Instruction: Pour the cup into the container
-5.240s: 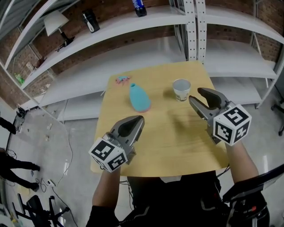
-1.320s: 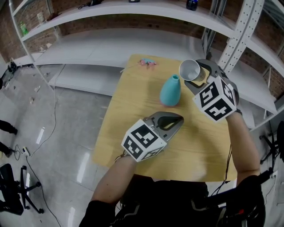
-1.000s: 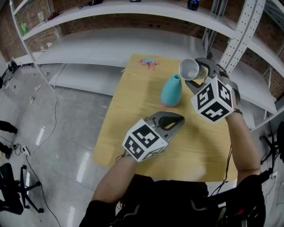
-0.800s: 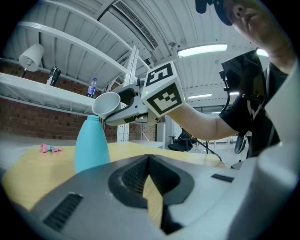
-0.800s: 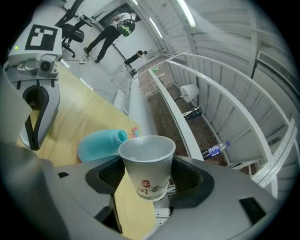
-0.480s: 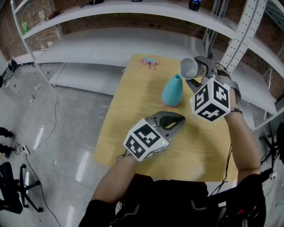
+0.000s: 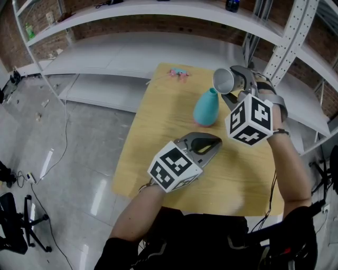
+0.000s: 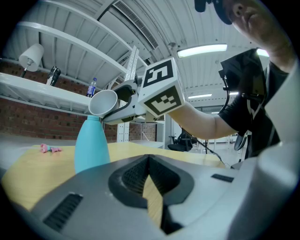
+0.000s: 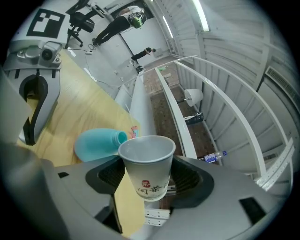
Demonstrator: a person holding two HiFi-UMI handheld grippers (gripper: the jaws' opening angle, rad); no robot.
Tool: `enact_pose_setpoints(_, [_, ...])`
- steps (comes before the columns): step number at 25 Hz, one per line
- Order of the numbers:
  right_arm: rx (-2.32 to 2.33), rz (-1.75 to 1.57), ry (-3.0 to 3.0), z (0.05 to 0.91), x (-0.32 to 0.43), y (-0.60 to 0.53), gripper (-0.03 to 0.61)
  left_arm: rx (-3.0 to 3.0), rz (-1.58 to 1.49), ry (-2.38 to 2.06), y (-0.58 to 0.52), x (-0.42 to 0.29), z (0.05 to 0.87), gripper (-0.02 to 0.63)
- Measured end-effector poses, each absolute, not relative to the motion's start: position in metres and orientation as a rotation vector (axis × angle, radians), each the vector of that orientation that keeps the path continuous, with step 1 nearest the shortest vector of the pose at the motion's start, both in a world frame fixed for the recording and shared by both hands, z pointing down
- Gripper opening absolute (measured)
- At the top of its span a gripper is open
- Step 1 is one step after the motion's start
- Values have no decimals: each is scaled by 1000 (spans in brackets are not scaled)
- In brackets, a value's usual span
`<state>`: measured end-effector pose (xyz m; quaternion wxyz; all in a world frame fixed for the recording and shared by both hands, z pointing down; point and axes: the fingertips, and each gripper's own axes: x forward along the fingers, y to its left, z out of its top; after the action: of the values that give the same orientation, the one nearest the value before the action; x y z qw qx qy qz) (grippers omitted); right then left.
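Note:
My right gripper (image 7: 236, 88) (image 9: 149, 183) is shut on a white paper cup (image 7: 224, 80) (image 9: 148, 164) (image 8: 103, 101). It holds the cup tilted on its side, mouth toward the narrow opening of the turquoise bottle-shaped container (image 7: 206, 107) (image 8: 92, 144) (image 9: 97, 143). The cup's rim hangs just above and right of the container's neck. The container stands upright on the wooden table (image 7: 158, 132). My left gripper (image 7: 207, 144) (image 8: 152, 185) hovers low over the table in front of the container, jaws shut, holding nothing.
A small pink and blue object (image 7: 178, 73) (image 8: 49, 148) lies near the table's far edge. White metal shelving (image 7: 132, 47) runs behind and to the right of the table, with a drink bottle (image 7: 232, 5) on an upper shelf. Grey floor lies to the left.
Since 5.2 s ago the right gripper took the cup off the table and raised it. Over the last second it tipped the cup further toward the container's neck. The left gripper stayed put.

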<state>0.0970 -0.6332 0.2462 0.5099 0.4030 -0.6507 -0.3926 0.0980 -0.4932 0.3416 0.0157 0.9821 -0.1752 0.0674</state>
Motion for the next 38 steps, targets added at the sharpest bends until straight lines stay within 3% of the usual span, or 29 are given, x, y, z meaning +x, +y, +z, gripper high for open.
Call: enact_pose_setpoints(38, [942, -1050, -1456, 242, 92, -633, 313, 3055, 213, -543, -490, 97, 342, 2])
